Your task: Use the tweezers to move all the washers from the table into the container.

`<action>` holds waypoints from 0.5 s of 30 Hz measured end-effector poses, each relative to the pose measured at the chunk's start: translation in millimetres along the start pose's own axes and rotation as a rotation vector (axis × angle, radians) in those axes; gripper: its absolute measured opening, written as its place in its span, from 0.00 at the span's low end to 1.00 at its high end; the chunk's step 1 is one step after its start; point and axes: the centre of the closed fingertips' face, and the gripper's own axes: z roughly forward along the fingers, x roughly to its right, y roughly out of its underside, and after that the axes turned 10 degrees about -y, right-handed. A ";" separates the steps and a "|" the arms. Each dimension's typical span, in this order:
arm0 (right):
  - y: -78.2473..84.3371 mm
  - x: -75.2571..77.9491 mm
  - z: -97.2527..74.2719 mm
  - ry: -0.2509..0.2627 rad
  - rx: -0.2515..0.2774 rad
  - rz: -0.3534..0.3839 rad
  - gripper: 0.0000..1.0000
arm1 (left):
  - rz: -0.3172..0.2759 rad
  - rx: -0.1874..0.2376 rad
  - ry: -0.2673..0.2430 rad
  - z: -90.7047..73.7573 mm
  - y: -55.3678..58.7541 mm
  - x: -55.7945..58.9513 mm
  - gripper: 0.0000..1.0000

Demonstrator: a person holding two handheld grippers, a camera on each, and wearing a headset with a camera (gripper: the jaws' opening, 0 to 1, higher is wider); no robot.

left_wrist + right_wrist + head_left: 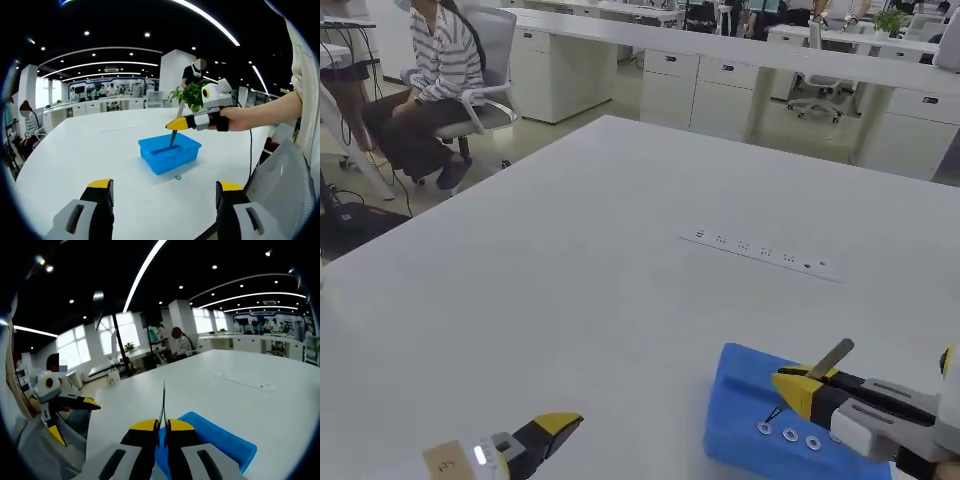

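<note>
Now right claw (162,426) clenched on tweezers (163,402), tips over container (172,163); washer (178,177) on table (75,150) just beside; left claw (164,185) released

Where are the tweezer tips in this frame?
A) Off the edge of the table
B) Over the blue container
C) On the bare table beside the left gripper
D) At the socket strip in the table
B: in the left gripper view the tweezers, held by the right gripper, point down into the container.

Head view downward, gripper views low, sharing container (170,155)
</note>
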 end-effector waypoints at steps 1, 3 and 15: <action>-1.6 -6.5 0.8 -0.013 0.008 0.002 0.04 | 0.000 0.001 0.001 0.1 -0.1 0.2 0.86; -2.6 -15.8 2.6 -0.038 0.018 0.007 0.04 | -0.001 0.000 0.003 0.1 0.2 0.6 0.86; 30.1 -41.8 15.3 -0.100 -0.062 0.005 0.04 | 0.005 -0.002 0.009 0.5 0.7 1.2 0.86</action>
